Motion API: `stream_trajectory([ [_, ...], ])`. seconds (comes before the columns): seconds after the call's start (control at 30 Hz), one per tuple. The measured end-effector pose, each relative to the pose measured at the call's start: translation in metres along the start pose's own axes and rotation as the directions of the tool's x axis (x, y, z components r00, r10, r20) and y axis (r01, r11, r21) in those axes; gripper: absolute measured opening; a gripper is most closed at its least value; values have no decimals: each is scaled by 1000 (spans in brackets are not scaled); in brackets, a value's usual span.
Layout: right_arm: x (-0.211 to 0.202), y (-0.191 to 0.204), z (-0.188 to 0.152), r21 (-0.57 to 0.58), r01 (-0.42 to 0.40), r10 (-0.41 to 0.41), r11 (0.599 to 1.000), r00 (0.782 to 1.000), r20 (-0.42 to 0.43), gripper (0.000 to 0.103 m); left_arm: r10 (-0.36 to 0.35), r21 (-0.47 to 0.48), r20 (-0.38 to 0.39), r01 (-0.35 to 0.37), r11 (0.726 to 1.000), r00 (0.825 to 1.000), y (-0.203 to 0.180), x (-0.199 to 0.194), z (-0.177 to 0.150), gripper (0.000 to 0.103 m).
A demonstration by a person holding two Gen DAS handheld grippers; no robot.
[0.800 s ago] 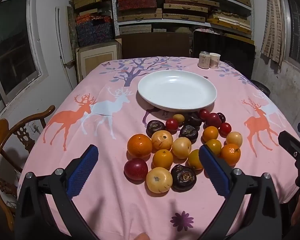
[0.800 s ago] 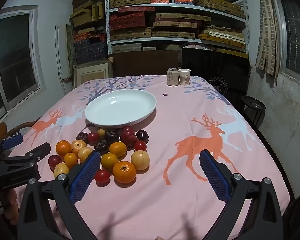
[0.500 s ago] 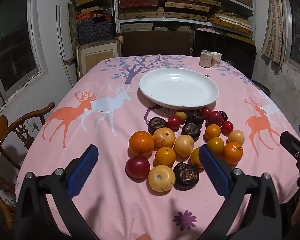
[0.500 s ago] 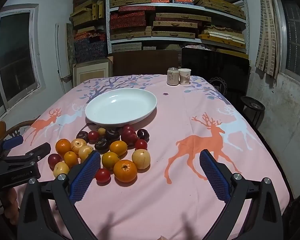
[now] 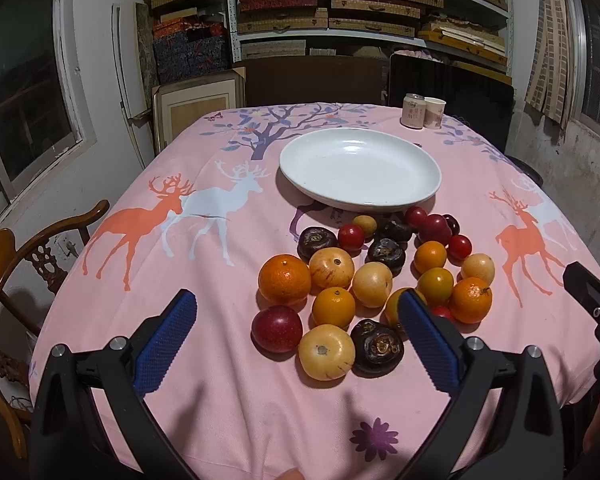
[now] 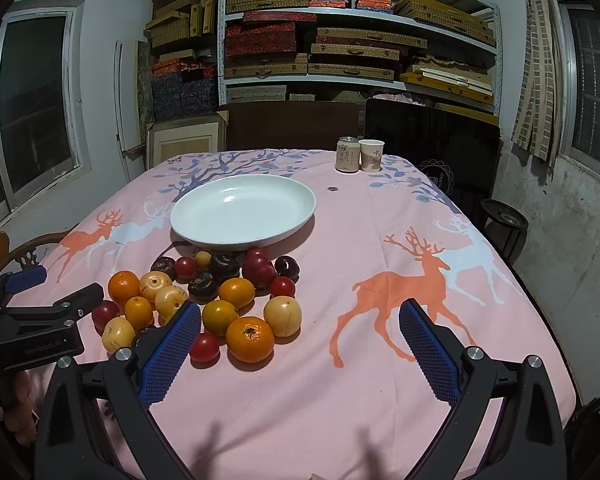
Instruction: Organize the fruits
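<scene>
Fruit cluster (image 5: 376, 280) stretches side to side below the plate (image 5: 360, 168) — left tongs (image 5: 296, 344) and right tongs (image 6: 300, 340) wide, empty.

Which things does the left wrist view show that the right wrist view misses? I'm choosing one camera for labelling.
Only the left wrist view: the whole curved back of the wooden chair and the purple flower print near the table edge. Only the right wrist view: the round black stand beside the table and the right-hand orange deer print in full. Both: the empty white plate, the fruit cluster, the can and paper cup, the box shelves, and open tongs.
</scene>
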State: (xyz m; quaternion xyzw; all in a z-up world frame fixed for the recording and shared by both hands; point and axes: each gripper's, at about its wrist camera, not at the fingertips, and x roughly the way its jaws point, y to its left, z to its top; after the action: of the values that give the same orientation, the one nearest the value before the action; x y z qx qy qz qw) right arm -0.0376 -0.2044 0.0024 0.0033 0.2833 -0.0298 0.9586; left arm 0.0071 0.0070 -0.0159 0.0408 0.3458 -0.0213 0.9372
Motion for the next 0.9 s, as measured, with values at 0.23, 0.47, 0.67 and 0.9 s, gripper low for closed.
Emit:
stream_trajectory([
  [0.23, 2, 0, -1, 2, -1, 1, 1000, 1000, -4, 99, 3, -1, -1, -3, 1000, 1000, 1, 1, 0, 99],
  [0.47, 4, 0, -3, 3, -1, 1, 1000, 1000, -8, 99, 7, -1, -5, -7, 1000, 1000, 1, 3, -1, 99],
  [0.67, 3, 0, -3, 2, 0, 0, 1000, 1000, -7, 99, 7, -1, -5, -7, 1000, 1000, 1, 4, -1, 99],
  [0.9, 5, 1, -4, 3, -1, 1, 1000, 1000, -11, 99, 8, -4, -11, -8, 1000, 1000, 3, 5, -2, 99],
])
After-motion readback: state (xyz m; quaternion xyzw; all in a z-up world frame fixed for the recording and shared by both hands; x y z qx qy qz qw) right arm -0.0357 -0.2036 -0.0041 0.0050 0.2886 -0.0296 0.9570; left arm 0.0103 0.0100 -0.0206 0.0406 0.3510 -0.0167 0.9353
